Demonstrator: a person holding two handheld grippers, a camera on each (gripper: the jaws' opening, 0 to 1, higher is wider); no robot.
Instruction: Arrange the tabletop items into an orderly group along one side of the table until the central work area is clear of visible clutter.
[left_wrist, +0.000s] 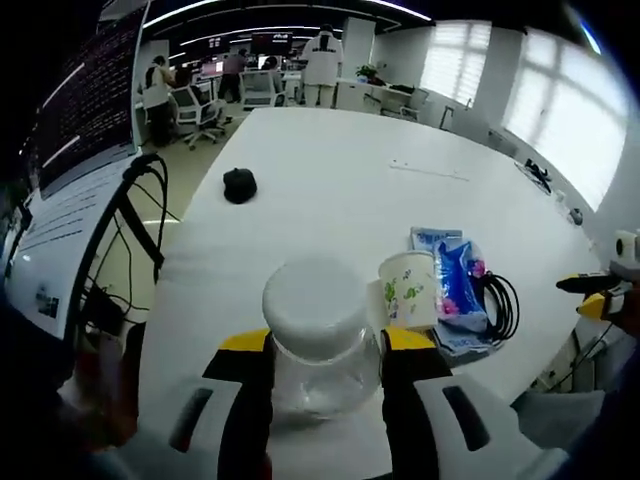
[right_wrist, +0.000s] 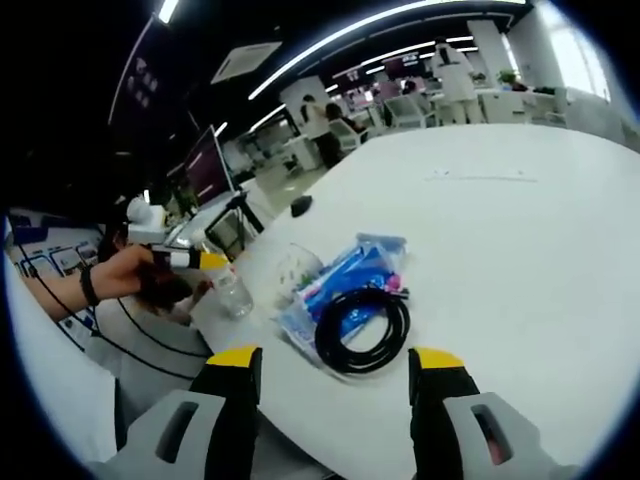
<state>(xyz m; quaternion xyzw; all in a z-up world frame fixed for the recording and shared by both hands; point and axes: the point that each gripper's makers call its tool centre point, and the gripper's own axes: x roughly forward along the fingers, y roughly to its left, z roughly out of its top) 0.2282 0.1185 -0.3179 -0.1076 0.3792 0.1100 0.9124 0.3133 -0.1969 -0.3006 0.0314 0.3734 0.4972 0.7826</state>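
Left gripper view: the left gripper (left_wrist: 325, 365), with yellow-tipped black fingers (left_wrist: 243, 345), is clamped on a clear plastic jar (left_wrist: 322, 345) with a white lid, the jar standing upright on the white surface (left_wrist: 350, 190) near its edge. Just beside the jar stands a paper cup (left_wrist: 408, 288) with a leaf print, touching or nearly touching a blue packet (left_wrist: 458, 283) that lies on further flat blue packets. A coiled black cable (left_wrist: 503, 305) lies against the far side of the packets. A small black object (left_wrist: 239, 185) sits well apart, farther along the surface. The other gripper enters at the right margin. Right gripper view: the right gripper (right_wrist: 336, 365) hangs over the surface edge with its fingers (right_wrist: 436, 362) apart and nothing between them. Directly ahead lies the coiled black cable (right_wrist: 363, 328), resting partly on the blue packets (right_wrist: 345, 275); the paper cup (right_wrist: 296, 268) stands beyond them, and the clear jar (right_wrist: 232, 292) stands near the edge, held by the left gripper (right_wrist: 190, 260) in a person's hand (right_wrist: 150, 275).
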